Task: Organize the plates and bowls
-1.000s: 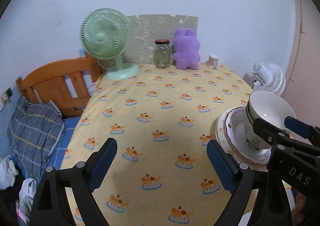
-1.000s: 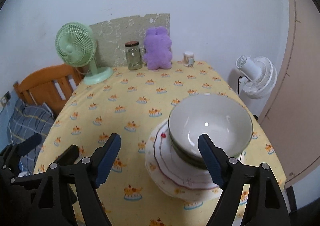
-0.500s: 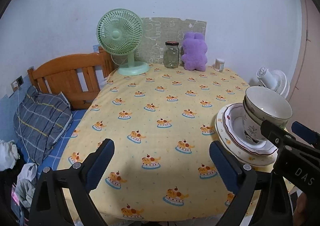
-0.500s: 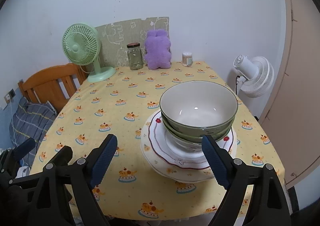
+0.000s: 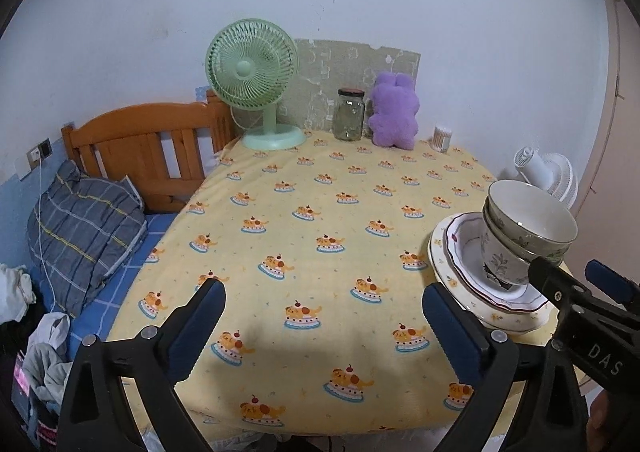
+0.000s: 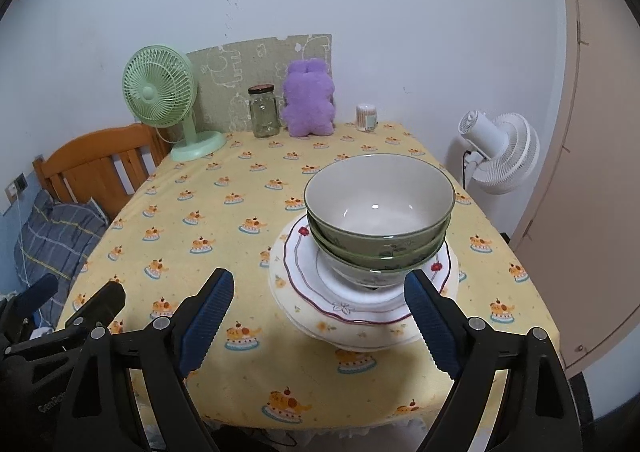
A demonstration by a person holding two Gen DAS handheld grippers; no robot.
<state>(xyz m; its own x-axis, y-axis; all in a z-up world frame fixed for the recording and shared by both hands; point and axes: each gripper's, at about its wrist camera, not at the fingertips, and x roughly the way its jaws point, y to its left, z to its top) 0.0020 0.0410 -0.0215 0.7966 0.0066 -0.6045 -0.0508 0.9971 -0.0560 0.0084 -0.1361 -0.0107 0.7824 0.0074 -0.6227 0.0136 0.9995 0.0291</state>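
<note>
With bowls (image 6: pixel 380 211) nested on plates (image 6: pixel 360 304) near the tabletop (image 5: pixel 320 211) right edge to save space, looks finished, both hand-held grippers wide open, empty.

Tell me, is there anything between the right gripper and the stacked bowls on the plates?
Nothing visible. The right gripper is open and empty, and only bare tablecloth and the near rim of the plates lie before the stacked bowls. The left gripper is off to the side.

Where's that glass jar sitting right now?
The glass jar stands at the far edge of the table against the wall, between the green fan on its left and the purple plush toy on its right, in both views.
</note>
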